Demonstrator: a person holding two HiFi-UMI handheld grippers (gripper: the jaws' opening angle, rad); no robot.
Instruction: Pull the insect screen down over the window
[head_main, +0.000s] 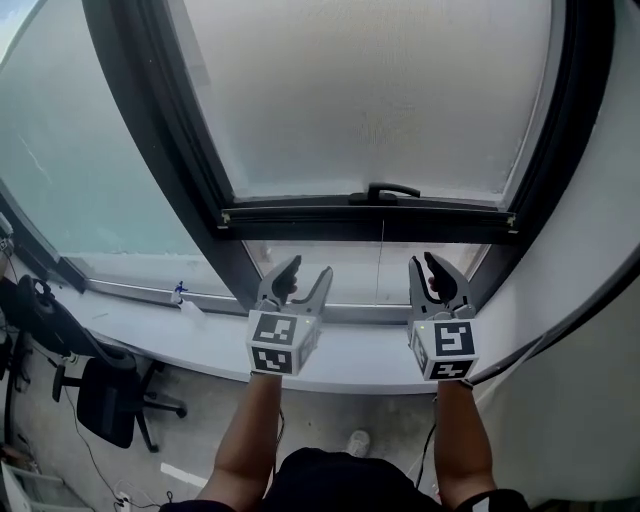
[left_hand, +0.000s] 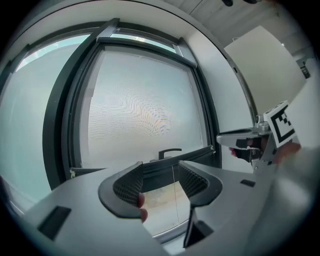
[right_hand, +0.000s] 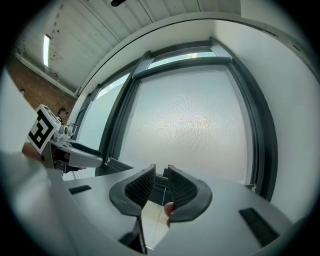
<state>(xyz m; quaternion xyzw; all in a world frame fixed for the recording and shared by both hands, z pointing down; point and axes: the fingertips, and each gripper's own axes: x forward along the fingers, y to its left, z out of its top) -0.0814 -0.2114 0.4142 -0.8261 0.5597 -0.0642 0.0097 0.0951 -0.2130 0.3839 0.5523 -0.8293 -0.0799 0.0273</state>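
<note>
The insect screen (head_main: 370, 90) covers most of the window opening. Its dark bottom bar (head_main: 300, 215) carries a black handle (head_main: 392, 191) and hangs a little above the lower frame, with a strip of bare glass (head_main: 350, 265) beneath. A thin cord (head_main: 381, 262) drops from the bar. My left gripper (head_main: 297, 277) stands below the bar, left of the handle, open and holding nothing. My right gripper (head_main: 440, 272) is below the bar's right part, its jaws narrower but apart and holding nothing. Both point level at the window, seen in the left gripper view (left_hand: 160, 175) and the right gripper view (right_hand: 161, 182).
A pale windowsill (head_main: 200, 340) runs below the frame, with a small blue-topped object (head_main: 180, 293) on it. A fixed glass pane (head_main: 80, 170) lies to the left, a white wall (head_main: 600, 300) to the right. An office chair (head_main: 105, 400) stands on the floor at lower left.
</note>
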